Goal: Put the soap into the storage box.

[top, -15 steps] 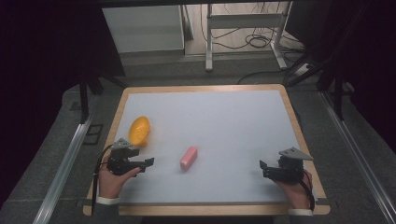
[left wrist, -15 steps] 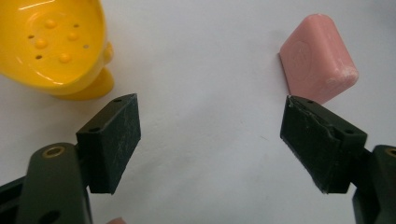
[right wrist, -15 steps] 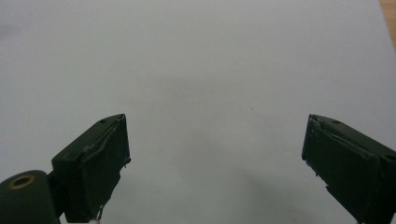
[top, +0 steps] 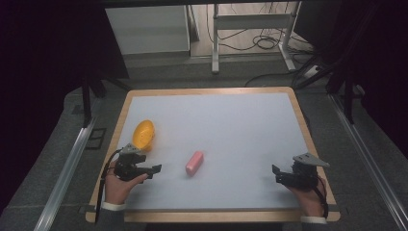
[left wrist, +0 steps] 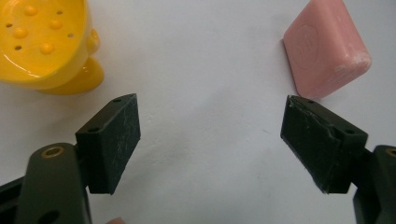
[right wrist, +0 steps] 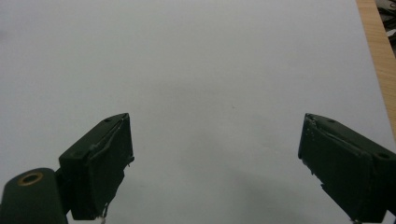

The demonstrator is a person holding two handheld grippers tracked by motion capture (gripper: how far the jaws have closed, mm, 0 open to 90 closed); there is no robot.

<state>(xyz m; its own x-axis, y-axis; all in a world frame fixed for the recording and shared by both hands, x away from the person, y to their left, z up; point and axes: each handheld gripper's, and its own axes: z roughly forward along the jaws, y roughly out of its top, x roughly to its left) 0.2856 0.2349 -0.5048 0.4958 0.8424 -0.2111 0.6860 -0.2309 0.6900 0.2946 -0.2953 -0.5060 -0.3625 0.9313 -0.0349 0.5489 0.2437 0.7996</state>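
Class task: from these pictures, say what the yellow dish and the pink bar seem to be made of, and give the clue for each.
Yellow oval dish with raised bumps and small drain holes: probably glossy moulded plastic, judging by its bright highlights and smooth rounded edges; glazed ceramic cannot be ruled out.

Pink rectangular bar: looks like soap, matte and waxy, with a faint stamped oval and a whitish scuffed corner.

Grey floor (top: 240, 72) (cables (top: 262, 41)); dark surroundings

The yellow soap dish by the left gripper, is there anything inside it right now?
Nothing lies in the visible part of the yellow soap dish: just raised bumps and small drain holes. Its far portion is cut off. The pink soap bar lies apart on the table.
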